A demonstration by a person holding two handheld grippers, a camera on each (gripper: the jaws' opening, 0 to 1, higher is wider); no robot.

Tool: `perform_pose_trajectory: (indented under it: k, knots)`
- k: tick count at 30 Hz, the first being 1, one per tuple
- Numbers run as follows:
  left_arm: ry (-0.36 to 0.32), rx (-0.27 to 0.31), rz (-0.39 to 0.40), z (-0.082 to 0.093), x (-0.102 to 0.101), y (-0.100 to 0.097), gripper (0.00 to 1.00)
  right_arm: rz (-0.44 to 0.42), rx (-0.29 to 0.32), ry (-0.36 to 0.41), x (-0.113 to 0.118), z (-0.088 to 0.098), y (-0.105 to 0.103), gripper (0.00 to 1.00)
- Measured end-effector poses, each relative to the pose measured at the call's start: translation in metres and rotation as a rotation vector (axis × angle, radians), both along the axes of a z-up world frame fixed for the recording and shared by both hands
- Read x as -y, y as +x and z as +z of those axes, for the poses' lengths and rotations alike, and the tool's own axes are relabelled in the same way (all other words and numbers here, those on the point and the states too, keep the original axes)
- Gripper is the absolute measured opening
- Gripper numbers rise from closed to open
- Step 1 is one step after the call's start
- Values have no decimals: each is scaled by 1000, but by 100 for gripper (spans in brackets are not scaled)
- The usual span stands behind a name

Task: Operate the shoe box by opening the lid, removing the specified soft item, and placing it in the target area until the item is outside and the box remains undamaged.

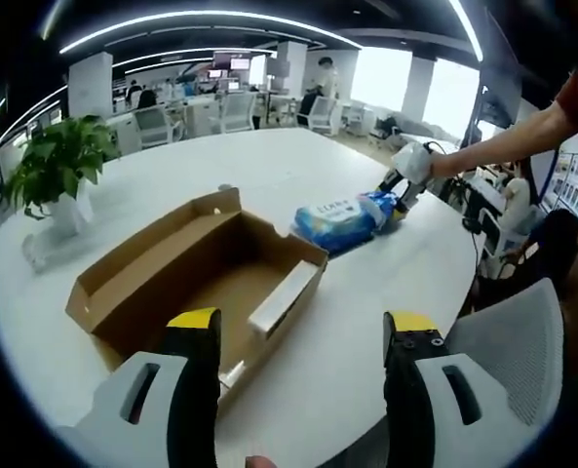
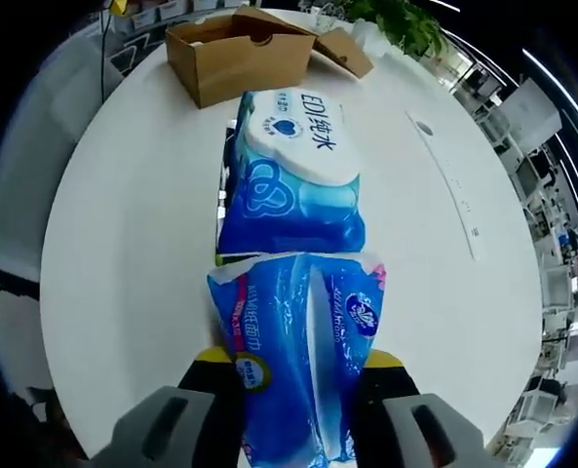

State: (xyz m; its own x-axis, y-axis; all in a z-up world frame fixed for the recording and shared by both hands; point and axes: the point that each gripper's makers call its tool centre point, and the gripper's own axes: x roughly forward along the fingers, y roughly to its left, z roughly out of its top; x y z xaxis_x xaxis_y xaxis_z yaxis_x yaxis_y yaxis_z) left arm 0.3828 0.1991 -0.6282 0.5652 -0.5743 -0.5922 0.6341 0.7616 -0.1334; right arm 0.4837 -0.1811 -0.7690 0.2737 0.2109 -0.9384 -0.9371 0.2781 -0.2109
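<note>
An open brown cardboard shoe box point(image 1: 196, 278) lies on the white table, lid flap folded back, and its inside looks empty. My left gripper point(image 1: 303, 331) hangs open just in front of the box, nothing between its fingers. Beyond the box a blue soft tissue pack point(image 1: 342, 222) rests on the table, with my right gripper point(image 1: 398, 200) at its far end. In the right gripper view that pack point(image 2: 293, 361) sits between the jaws, my right gripper point(image 2: 298, 366) shut on its near end. A second blue wipes pack point(image 2: 293, 171) lies beyond it, then the box point(image 2: 240, 54).
A potted green plant point(image 1: 59, 161) stands at the table's left edge. A grey office chair point(image 1: 508, 356) sits at the right, close to the table point(image 1: 366, 322). A person's arm point(image 1: 508, 141) reaches in from the right. Desks and chairs fill the background.
</note>
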Motion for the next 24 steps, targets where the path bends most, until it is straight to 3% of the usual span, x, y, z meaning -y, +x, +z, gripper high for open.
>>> perform_pose_trajectory:
  k: [24]
  knots:
    - [-6, 7, 12, 4, -4, -6, 68, 8, 0, -17, -1, 6, -4, 45]
